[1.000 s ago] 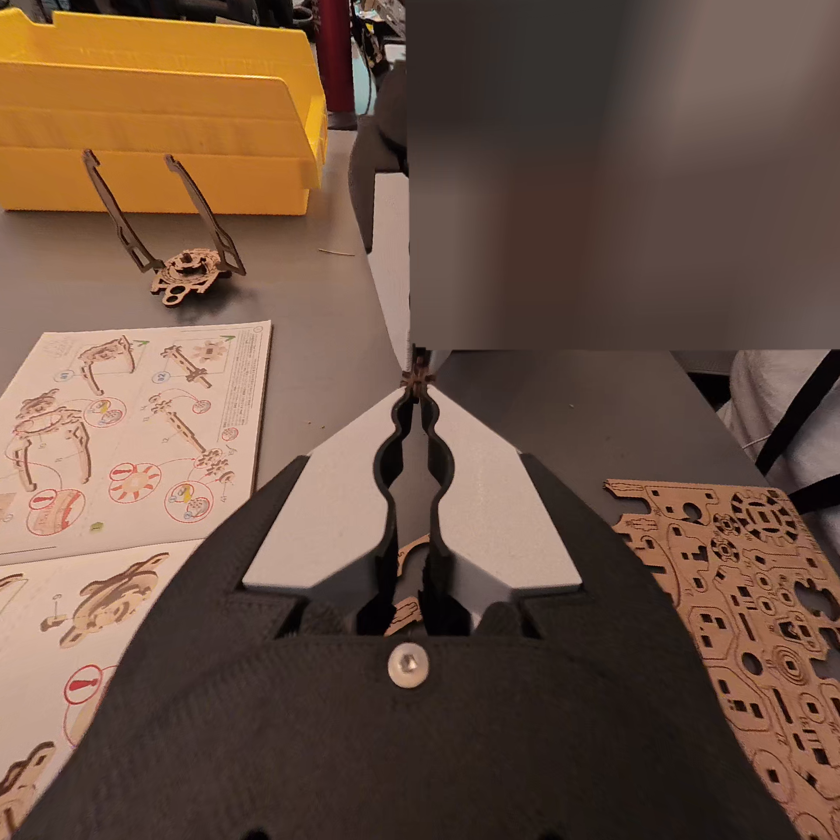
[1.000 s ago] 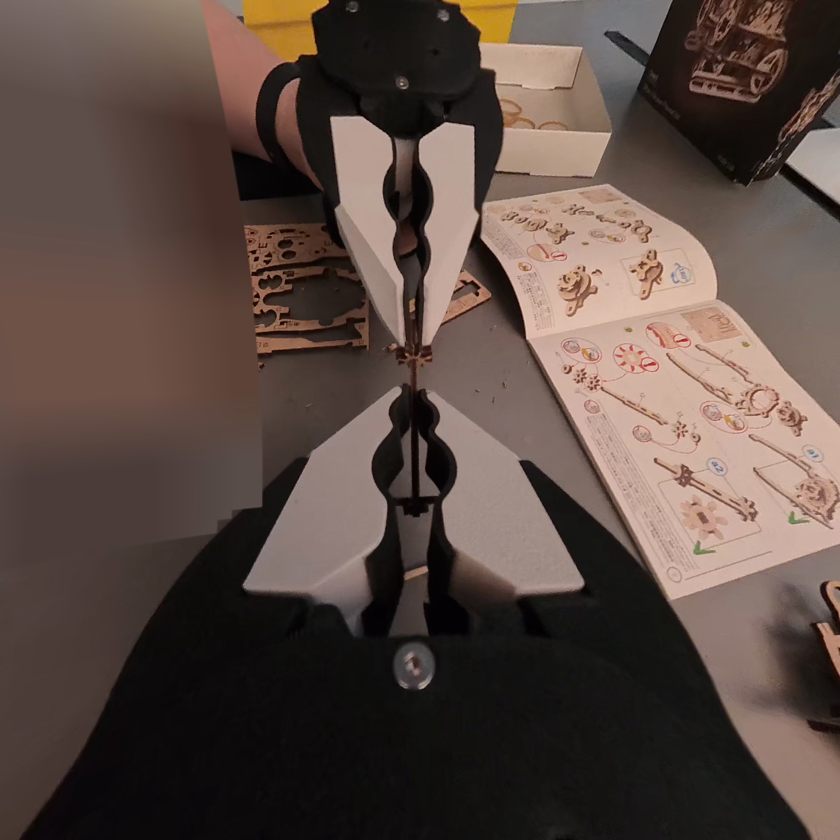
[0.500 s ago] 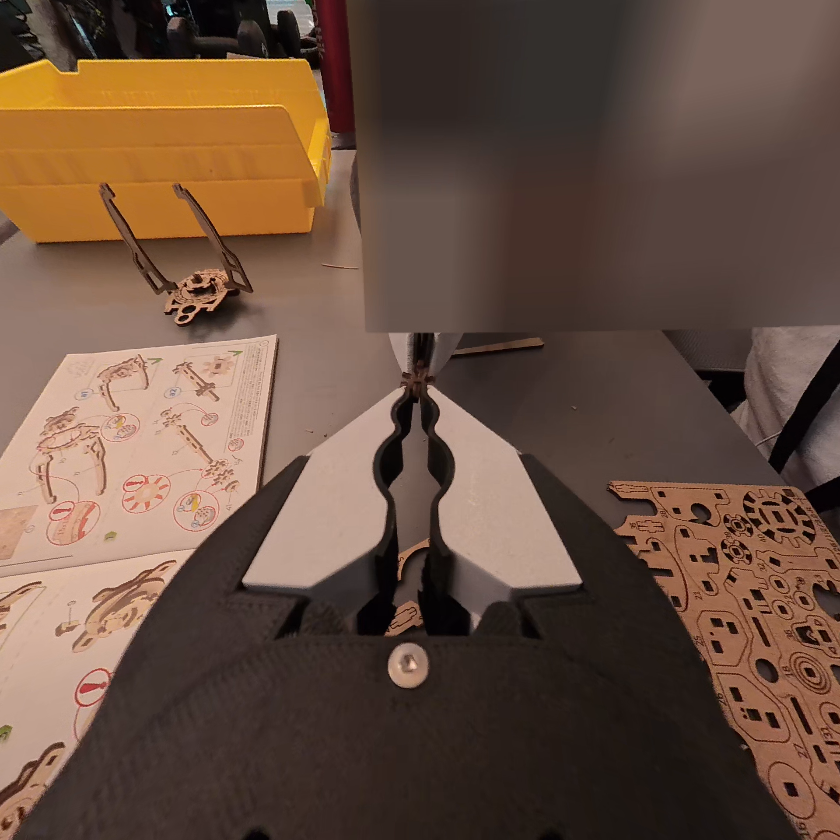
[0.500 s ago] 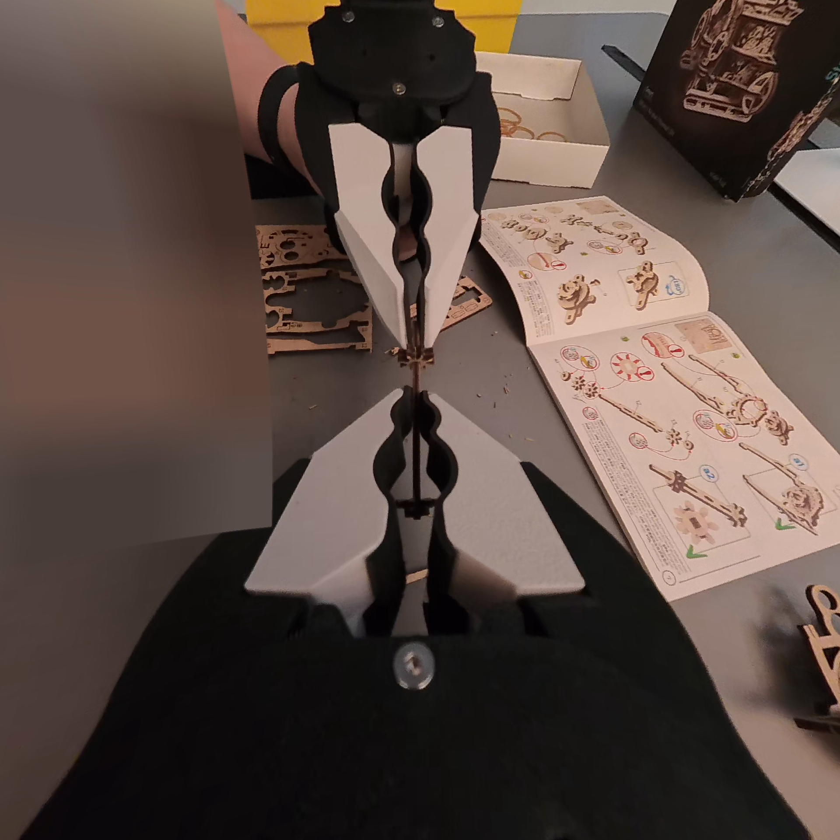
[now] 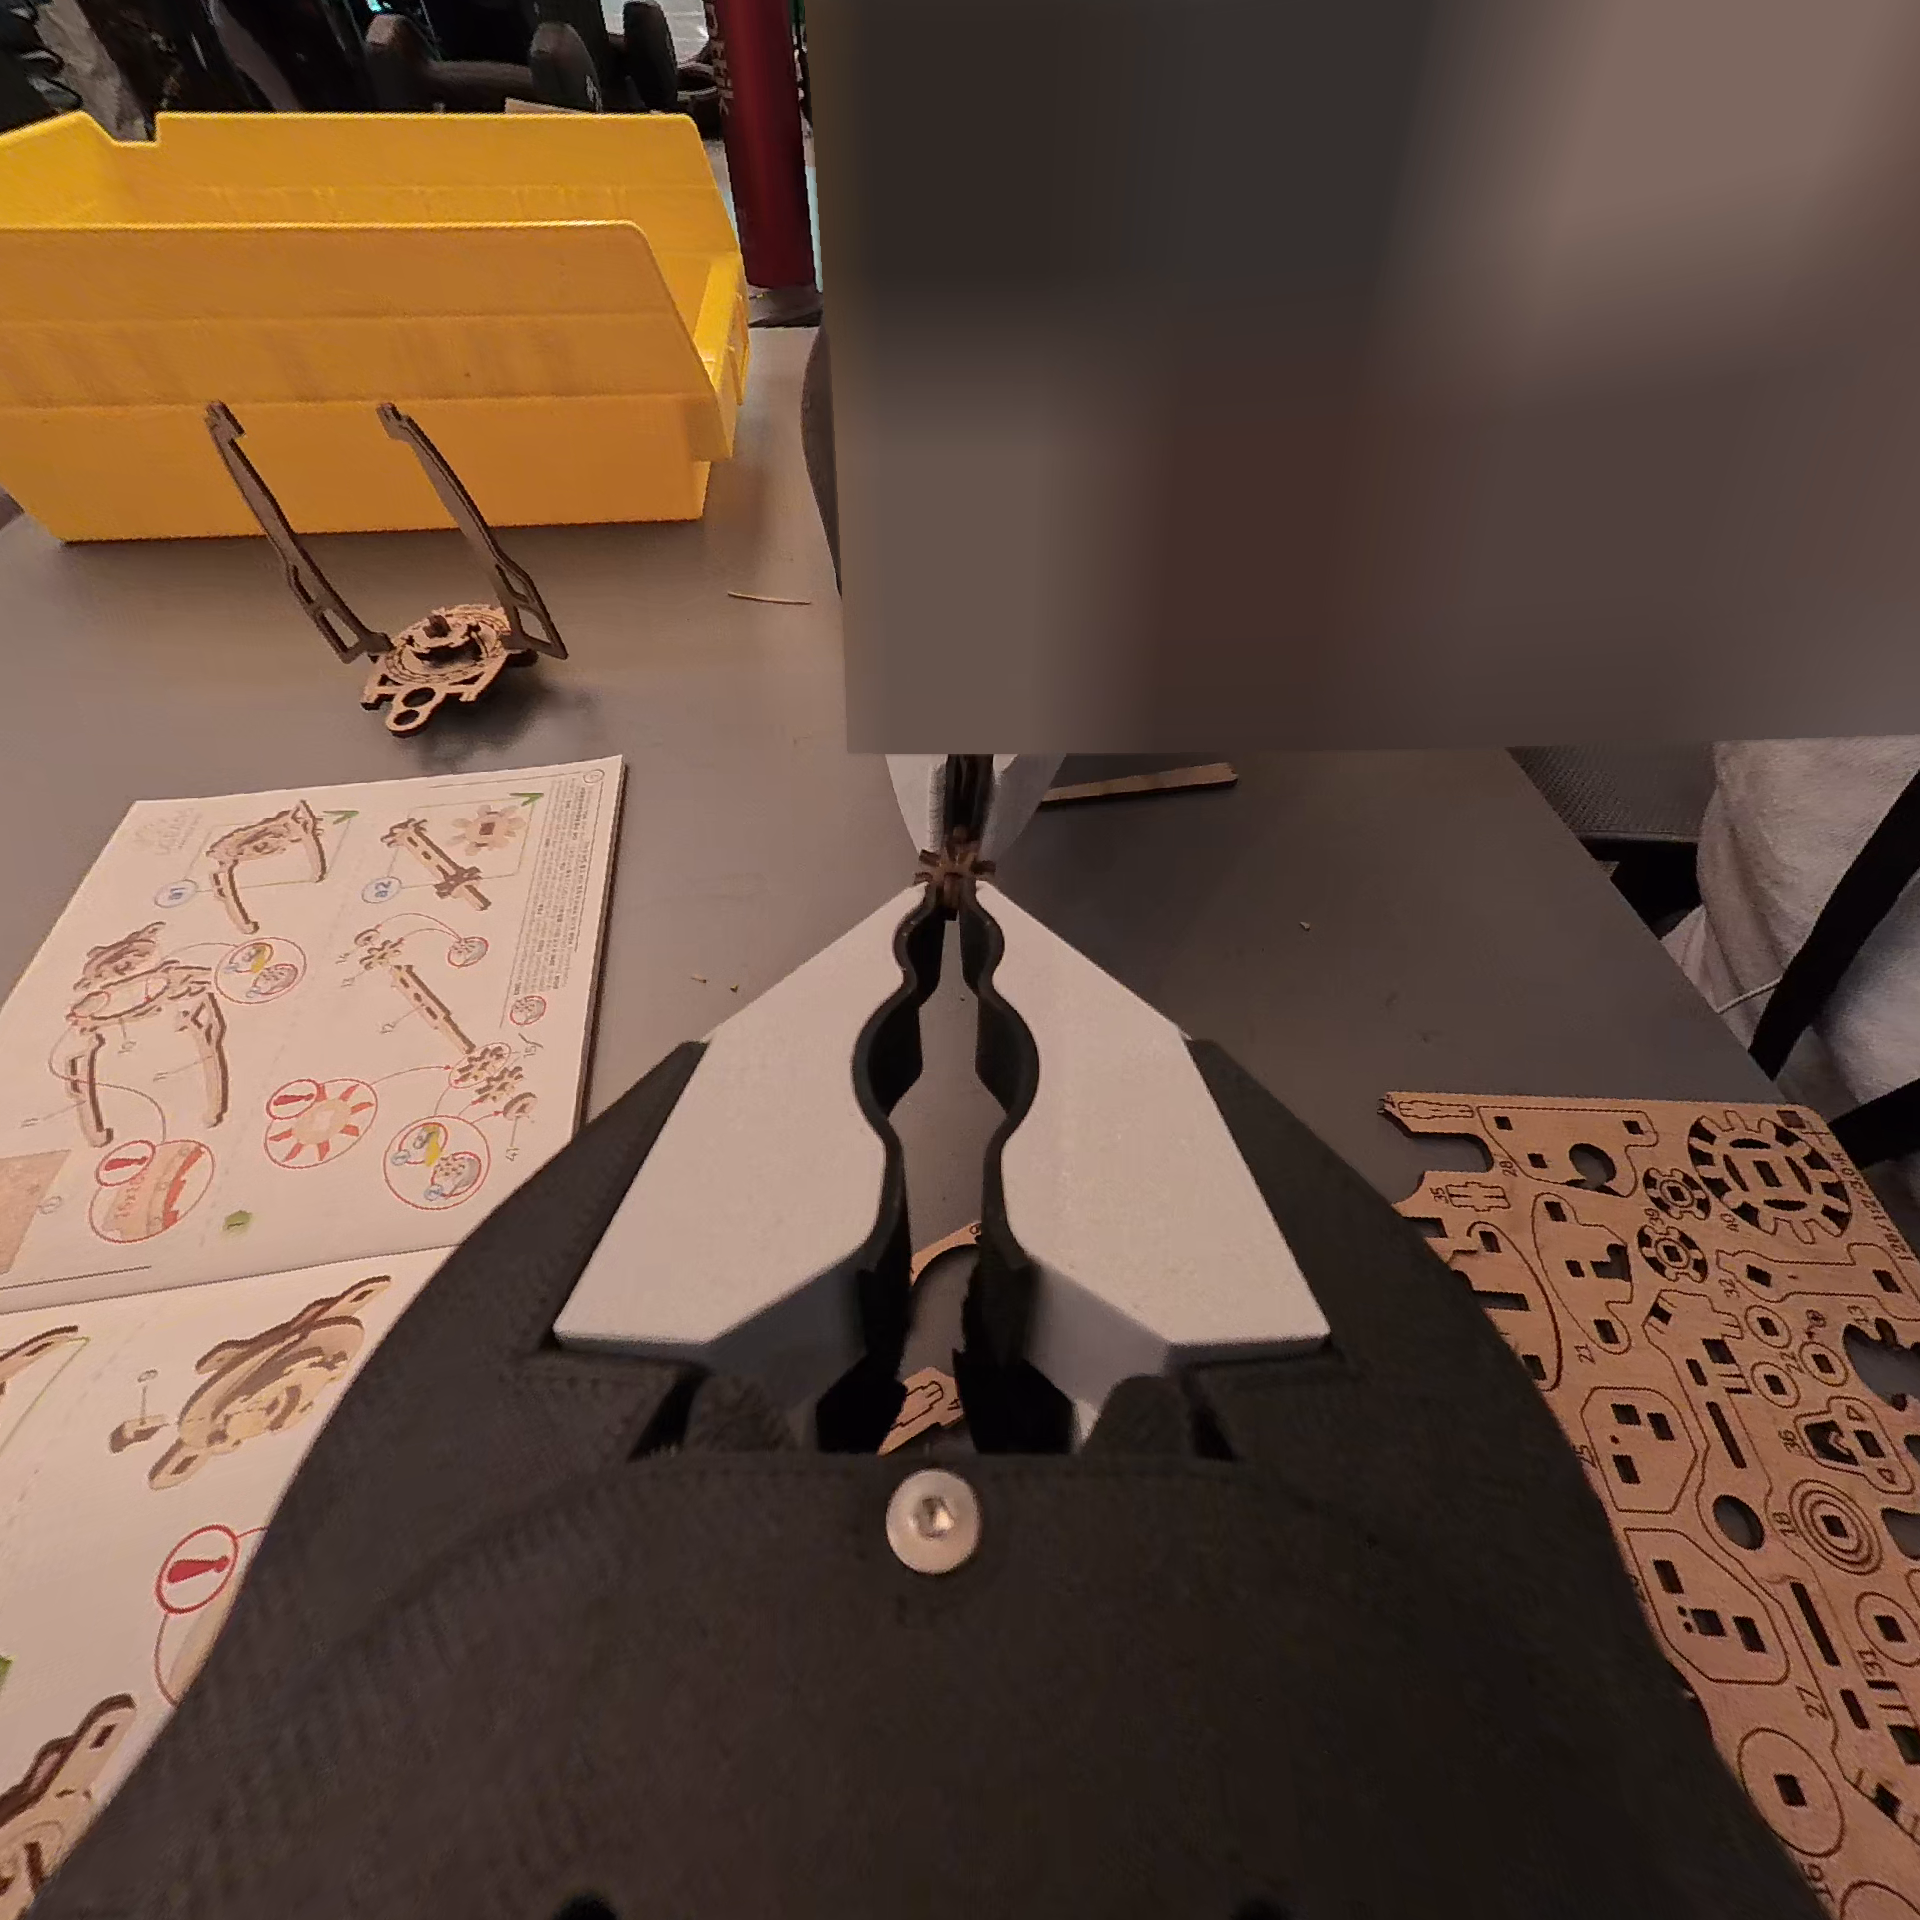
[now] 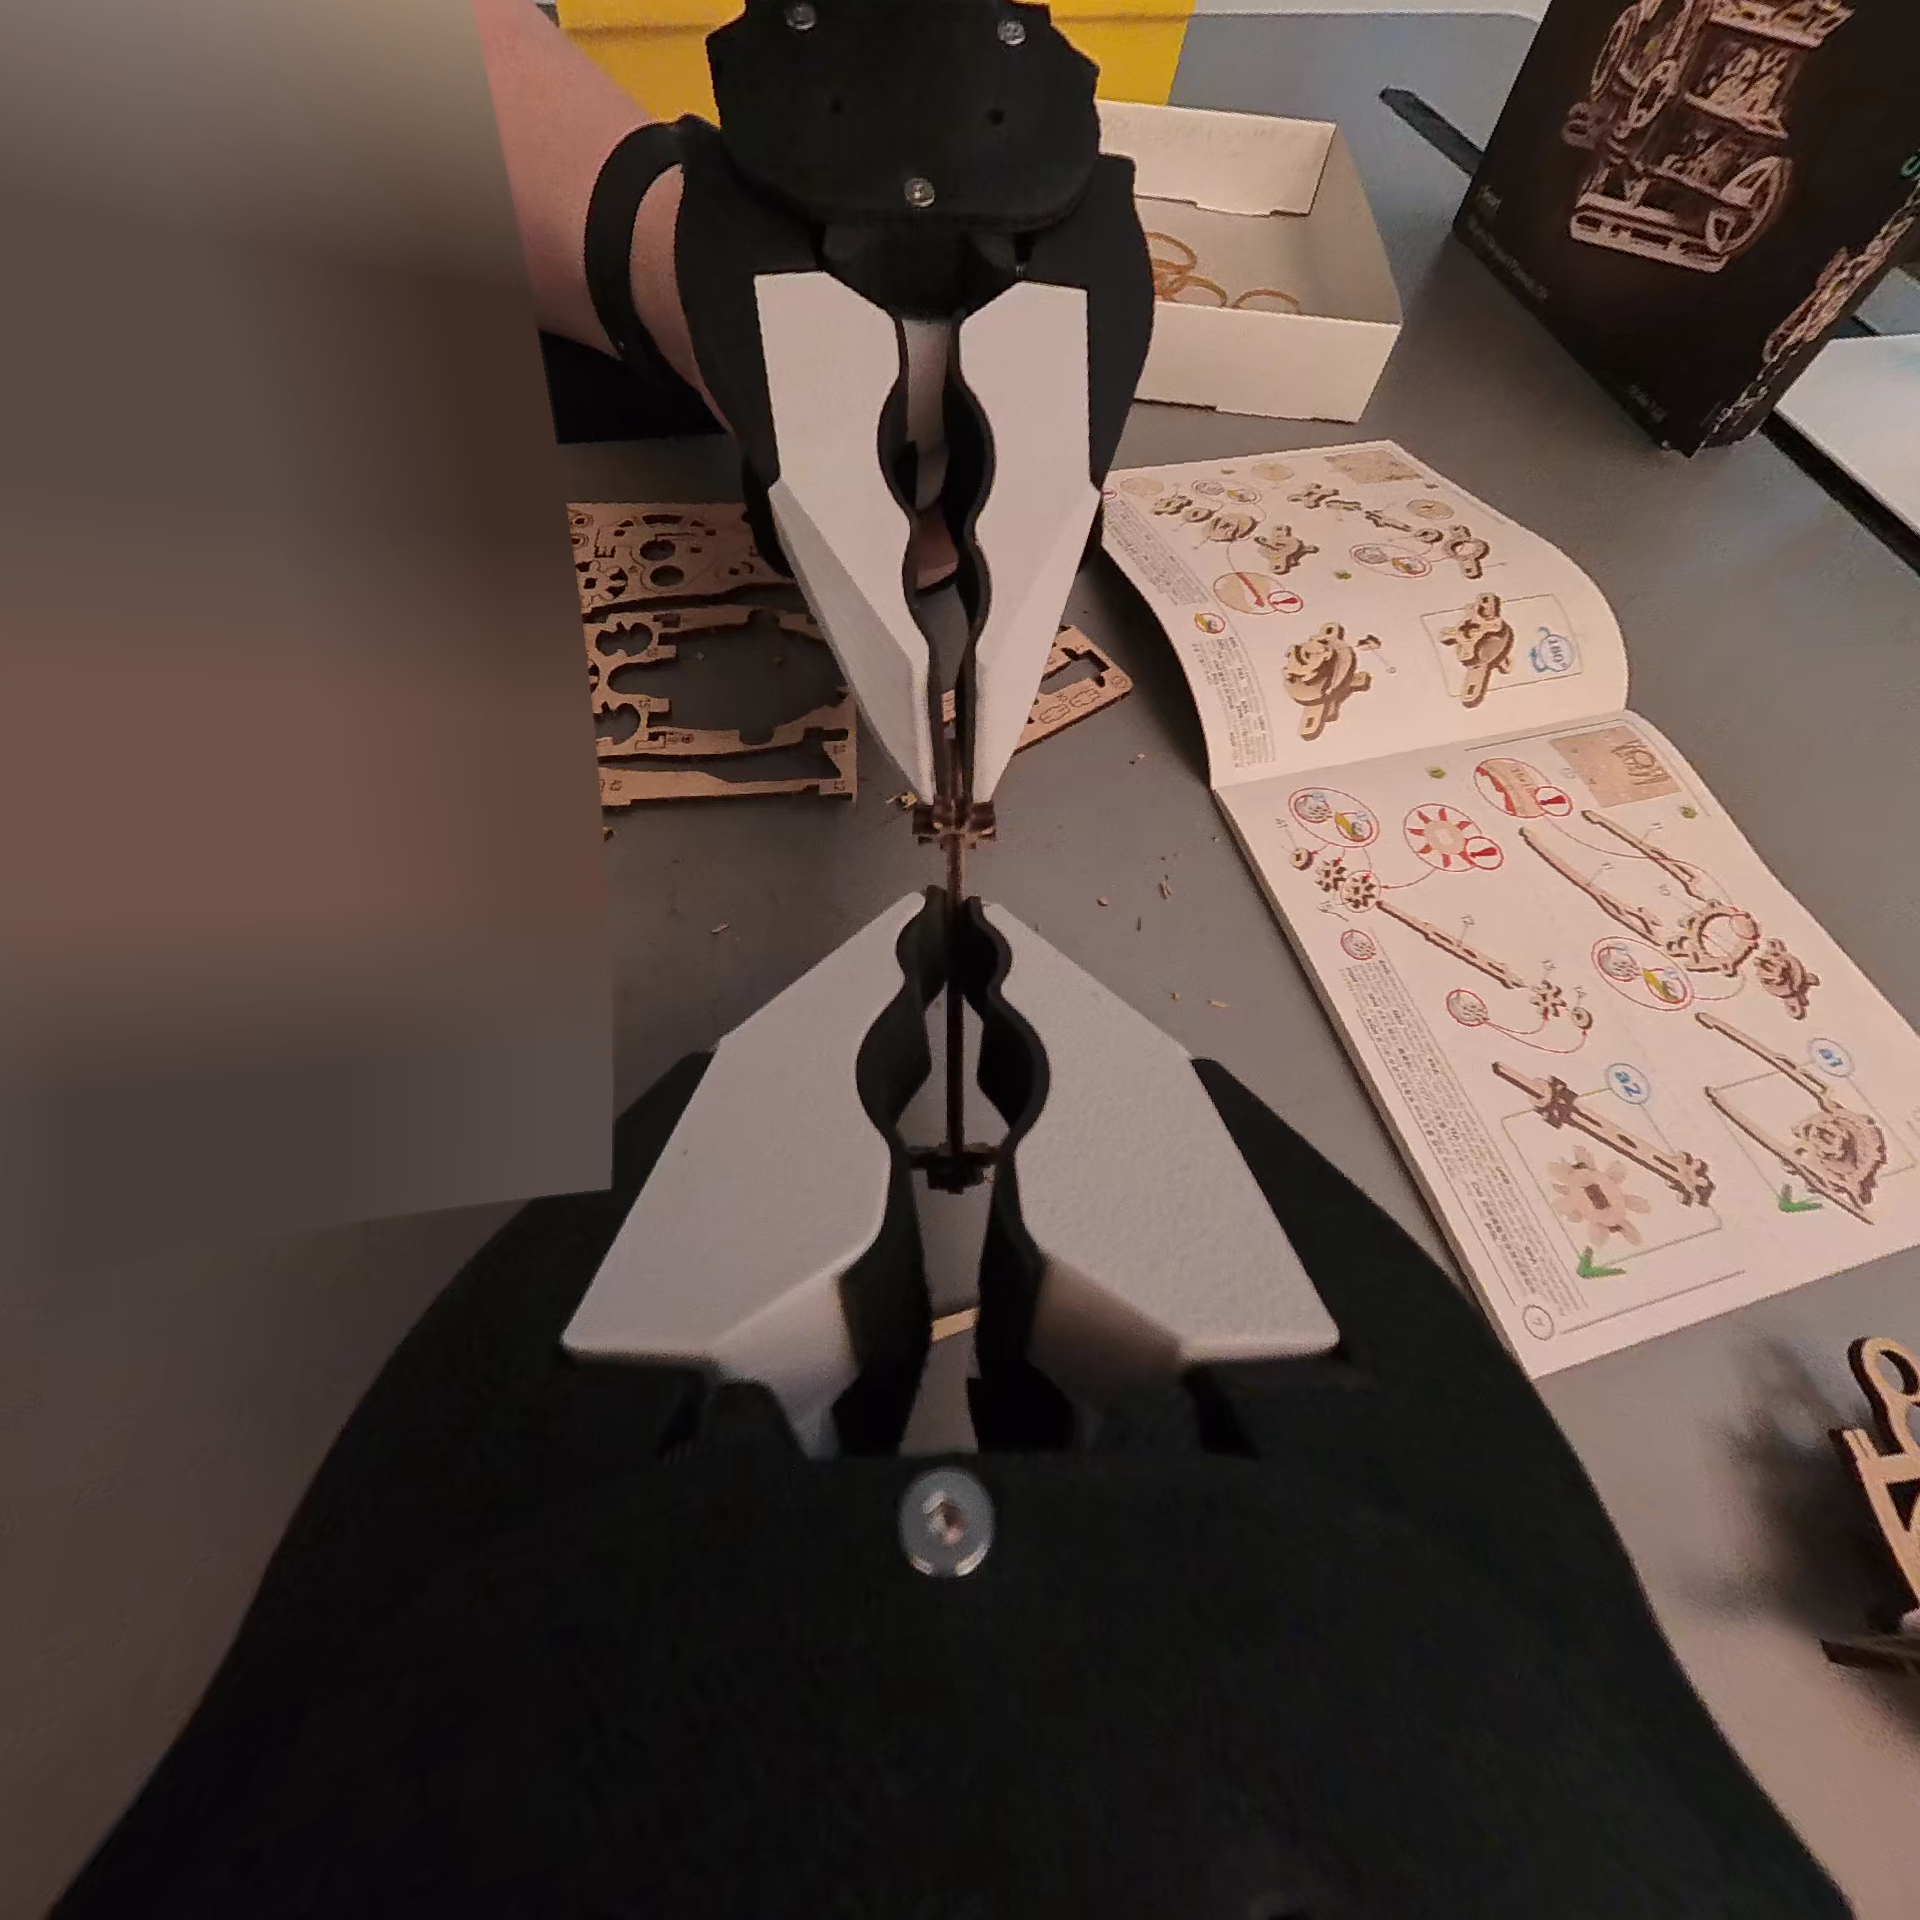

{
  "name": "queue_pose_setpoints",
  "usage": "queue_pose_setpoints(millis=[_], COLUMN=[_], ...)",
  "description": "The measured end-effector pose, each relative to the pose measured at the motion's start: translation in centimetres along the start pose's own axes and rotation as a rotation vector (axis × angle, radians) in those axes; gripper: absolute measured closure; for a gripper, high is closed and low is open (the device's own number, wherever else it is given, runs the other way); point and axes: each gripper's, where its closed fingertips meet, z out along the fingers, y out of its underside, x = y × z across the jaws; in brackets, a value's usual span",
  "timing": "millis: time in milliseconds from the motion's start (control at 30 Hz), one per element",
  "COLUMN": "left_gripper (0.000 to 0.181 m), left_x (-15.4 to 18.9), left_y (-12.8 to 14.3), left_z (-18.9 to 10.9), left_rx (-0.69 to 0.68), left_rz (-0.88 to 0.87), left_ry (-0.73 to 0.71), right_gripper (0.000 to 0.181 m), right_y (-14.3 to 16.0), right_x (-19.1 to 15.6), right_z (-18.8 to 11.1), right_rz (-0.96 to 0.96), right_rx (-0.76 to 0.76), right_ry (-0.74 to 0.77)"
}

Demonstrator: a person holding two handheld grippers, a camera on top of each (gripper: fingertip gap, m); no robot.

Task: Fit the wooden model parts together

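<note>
Grey table (image 5: 727,914), illustrated instruction booklet (image 5: 312,997).

Grey table (image 5: 686,831), matte, indoor lighting. Yellow bin (image 5: 364,312) at far edge. Red post (image 5: 764,135) and dark clutter behind it.

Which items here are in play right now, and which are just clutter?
In play:
- left gripper, shut on the small wooden gear
- right gripper, shut on the thin wooden rod

Lying about:
- yellow bin
- instruction booklet
- laser-cut sheet
- two-armed sub-assembly
- white box
- black kit box
</note>
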Motion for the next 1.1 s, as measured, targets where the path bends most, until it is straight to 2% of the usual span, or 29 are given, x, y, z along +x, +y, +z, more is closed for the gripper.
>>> queue_pose_setpoints(millis=[800,1000,1100], left_gripper=[0.181,0.181,0.181], left_x=[0.1,-0.7,-0.8], left_y=[0.2,-2.1,-3.0], left_z=[0.0,-0.7,-1.3], left_rx=[-0.013,0.053,0.093], left_rz=[-0.012,-0.032,-0.032], left_ry=[0.014,0.021,0.004], right_gripper=[0.181,0.181,0.178], right_y=[0.1,-1.6,-2.3], right_x=[-0.2,0.9,1.4], right_z=[0.2,-0.7,-1.2], right_rz=[0.012,0.112,0.055], right_rx=[-0.008,0.132,0.169], right_ry=[-0.001,-0.033,0.012])
